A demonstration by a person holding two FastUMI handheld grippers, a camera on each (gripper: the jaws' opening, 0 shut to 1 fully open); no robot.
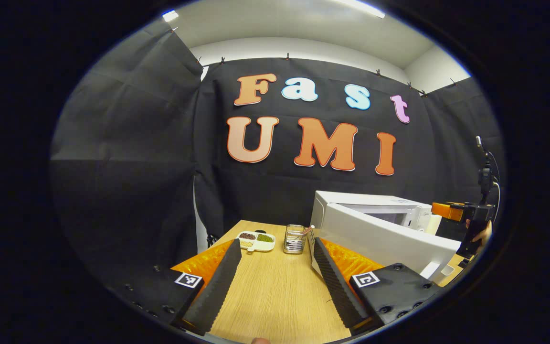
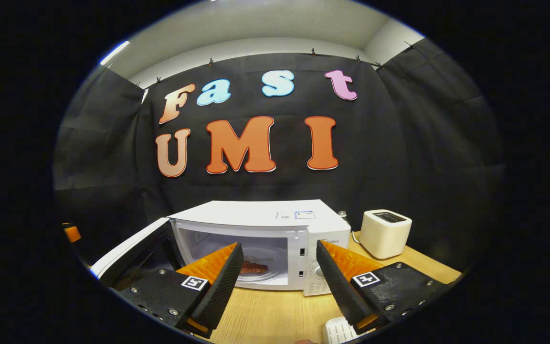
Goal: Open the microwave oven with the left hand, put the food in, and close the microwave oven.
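Observation:
A white microwave oven [image 2: 275, 224] stands on the wooden table with its door [image 2: 132, 251] swung open to the left. Reddish-brown food [image 2: 253, 267] lies on the glass plate inside the cavity. My right gripper [image 2: 280, 255] is open in front of the cavity with nothing between its fingers. In the left gripper view, the open door [image 1: 385, 239] shows from outside at the right, beside my left gripper [image 1: 275, 248], which is open and empty over the table. The other gripper [image 1: 461, 212], held by a hand, shows at the far right.
A white toaster [image 2: 385, 233] stands right of the microwave. A divided white dish of beans [image 1: 256, 240] and a wire holder with utensils [image 1: 295, 239] sit at the far end of the wooden table [image 1: 275, 296]. A white ribbed object [image 2: 339, 330] lies at the near edge.

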